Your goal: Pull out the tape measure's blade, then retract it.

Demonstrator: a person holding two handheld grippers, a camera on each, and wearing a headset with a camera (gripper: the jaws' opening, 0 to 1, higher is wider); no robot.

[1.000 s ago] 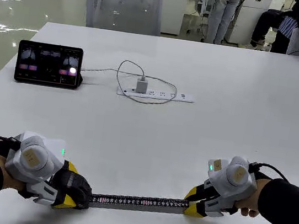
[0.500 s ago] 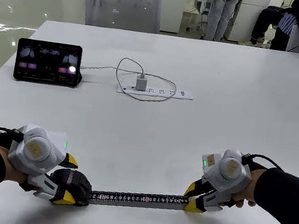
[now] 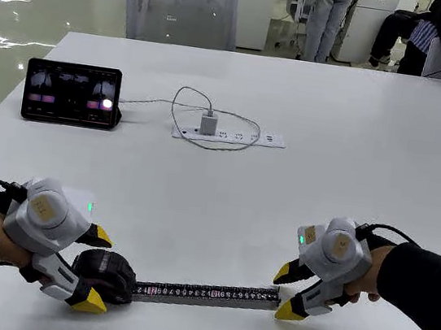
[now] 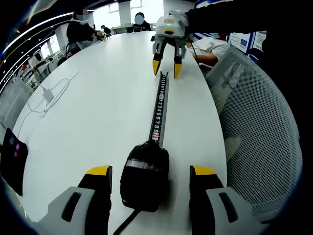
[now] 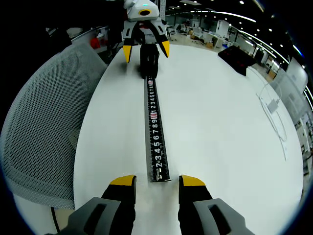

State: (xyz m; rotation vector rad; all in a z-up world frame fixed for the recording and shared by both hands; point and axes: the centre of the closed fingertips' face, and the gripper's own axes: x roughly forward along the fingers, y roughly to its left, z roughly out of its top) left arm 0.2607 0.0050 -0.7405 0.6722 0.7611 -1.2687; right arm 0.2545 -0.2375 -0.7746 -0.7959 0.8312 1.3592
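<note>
I run two tongs here, one at each end of a single tape measure point(image 3: 178, 290) that lies near the front edge of the white desk point(image 3: 354, 151).

The left tongs point(image 3: 95, 271) are spread wide. Their two yellow tips stand on either side of the black case point(image 4: 145, 174), and in the left gripper view a gap shows on both sides, so they pinch nothing. From the case, one blade point(image 5: 154, 132) lies pulled out flat on the desk, numbers up, and runs straight across to the right tongs point(image 5: 157, 182).

The right tongs are also parted, though more narrowly. The blade's end lies between their two yellow tips with bare desk on either side. They grip nothing, and I cannot tell whether a tip brushes the end hook.

Farther back on the desk are:
- one tablet point(image 3: 72, 93), its screen lit, on the left
- one white power strip point(image 3: 232, 137) near the middle
- one charger point(image 3: 209, 124) plugged into the strip
- one looped white cable point(image 3: 213, 101) running towards the tablet

One grey mesh chair point(image 3: 181, 4) stands at the far side. Behind it, at least two people point(image 3: 332, 16) show partly at the top right of the head view.
</note>
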